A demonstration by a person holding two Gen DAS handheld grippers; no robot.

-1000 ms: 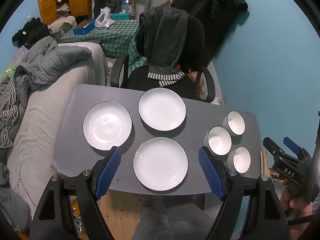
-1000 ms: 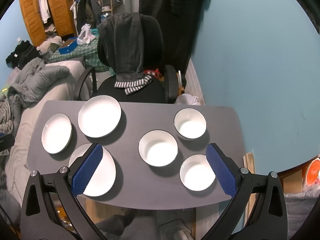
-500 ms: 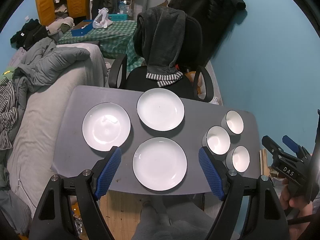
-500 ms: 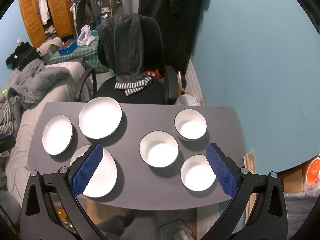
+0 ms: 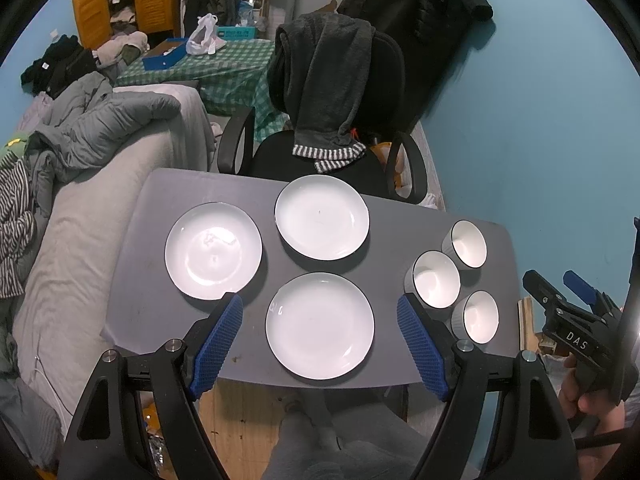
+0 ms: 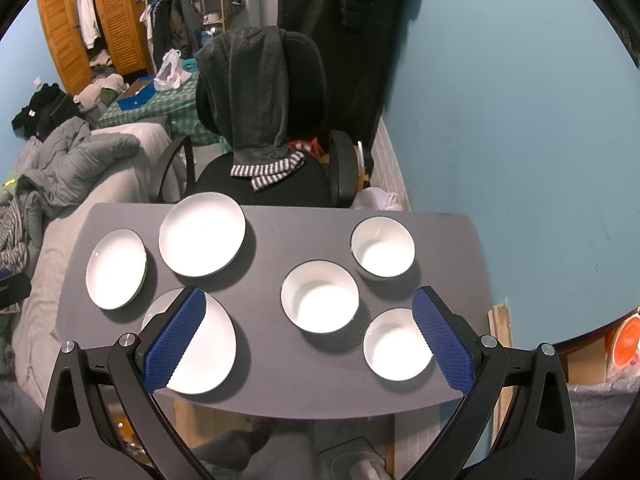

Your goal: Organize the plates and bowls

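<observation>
Three white plates lie on the grey table: a near plate, a left plate and a far plate. Three white bowls stand at the right: a middle bowl, a far bowl and a near bowl. My left gripper is open and empty, held above the near plate. My right gripper is open and empty, held above the table's front edge near the middle bowl.
A black office chair draped with a dark garment stands behind the table. A grey sofa with piled clothes borders the table's left side. A blue wall is at the right.
Both grippers have shifted only slightly; the table sits a little higher in the left wrist view. Plates and bowls have not moved.
</observation>
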